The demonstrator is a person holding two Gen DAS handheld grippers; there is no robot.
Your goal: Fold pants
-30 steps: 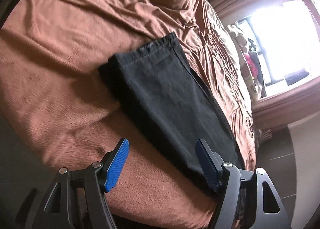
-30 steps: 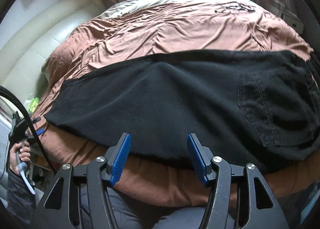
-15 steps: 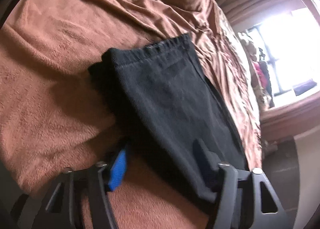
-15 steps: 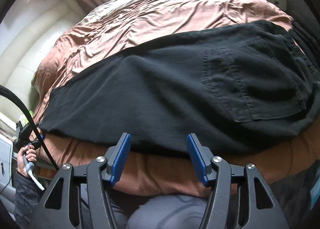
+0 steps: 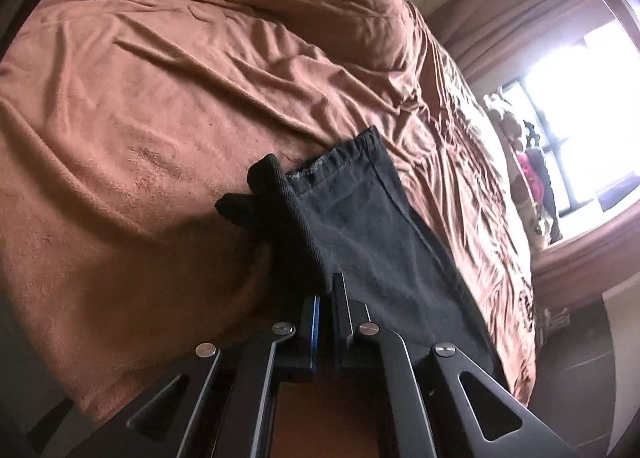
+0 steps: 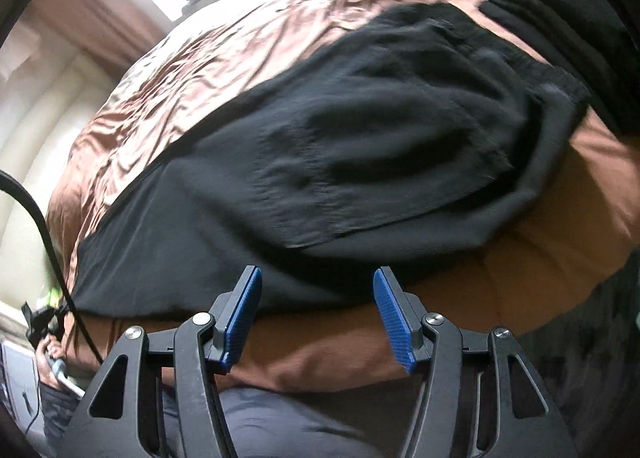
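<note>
Pants: black pants (image 5: 360, 225) lie flat across your brown blanket (image 5: 160, 129), running from the near edge of the bed toward the window side; in the right wrist view the pants (image 6: 360, 145) spread across most of the frame, pocket side up, a bit blurred.

Left gripper: your left gripper (image 5: 326, 298) has its jaws pinched together on the near edge of the pant leg, so it's holding the fabric. The cloth bunches up into a dark fold just past the tips.

Hem: the leg's hem (image 5: 340, 153) sits farther out, frayed and resting on the blanket.

Right gripper: your right gripper (image 6: 318, 310) is about half open with nothing between the blue pads (image 6: 244, 318). It hangs over the near edge of the pants, not touching as far as I can tell.

Extras: window (image 5: 580, 97) at far right, with stuffed toys (image 5: 520, 145) beside it.
</note>
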